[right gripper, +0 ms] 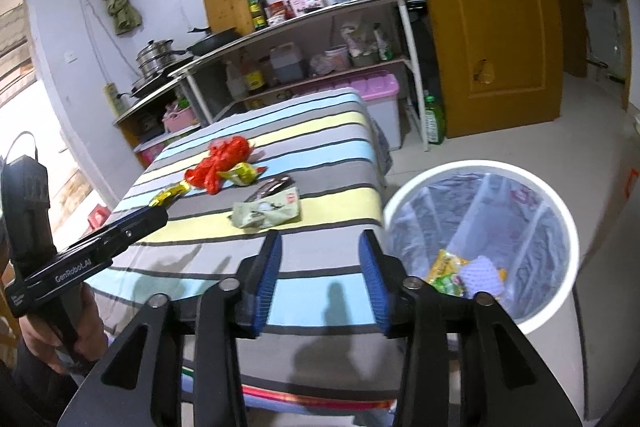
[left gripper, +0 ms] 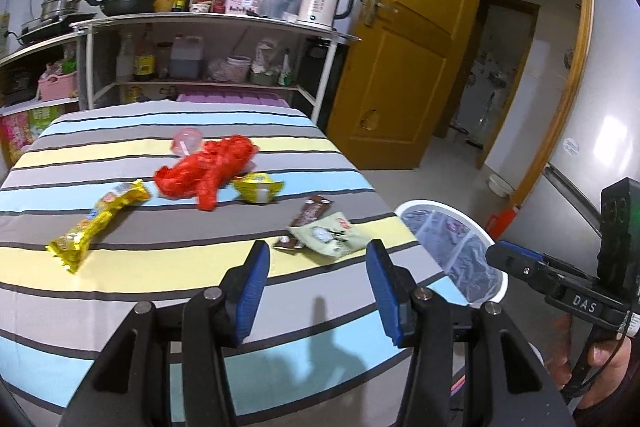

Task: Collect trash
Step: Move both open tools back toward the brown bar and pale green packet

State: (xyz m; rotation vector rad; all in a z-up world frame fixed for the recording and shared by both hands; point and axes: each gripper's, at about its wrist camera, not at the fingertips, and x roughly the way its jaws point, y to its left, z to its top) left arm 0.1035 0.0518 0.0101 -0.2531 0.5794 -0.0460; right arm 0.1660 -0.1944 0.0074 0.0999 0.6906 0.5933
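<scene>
On the striped counter (left gripper: 120, 307) we are looking at five or six pieces of trash still to collect, and both sets of fingers are standing wide with nothing between them. Going left to right in the left wrist view: the yellow wrapper (left gripper: 98, 223) is lying at about nine o'clock from the left gripper (left gripper: 318, 291), the red plastic bag (left gripper: 204, 173) at eleven with a clear pink cup (left gripper: 187, 141) touching its far side, the small yellow packet (left gripper: 258, 187) just beside the bag's right end, and the brown wrapper (left gripper: 310, 215) and pale green packet (left gripper: 334, 235) overlapping at twelve, nearest the fingers. The white bin (left gripper: 486, 239) is standing off the counter's right edge, at about two o'clock.

From the right wrist view, the right gripper (right gripper: 320, 277) is hovering over the counter's near edge, with the bin (right gripper: 568, 223) at three o'clock already holding a few wrappers.

We are judging the pale green packet the sensible next pick for either gripper. To do it well, we are advising coming down with the fingers straddling its crumpled ridge, not its flat edge, and pinching only the green packet so the brown wrapper under it is not dragged along. The cloth is loose, so we are keeping the pads just off the fabric while closing. We are also keeping the two grippers apart, since they are working close together.
</scene>
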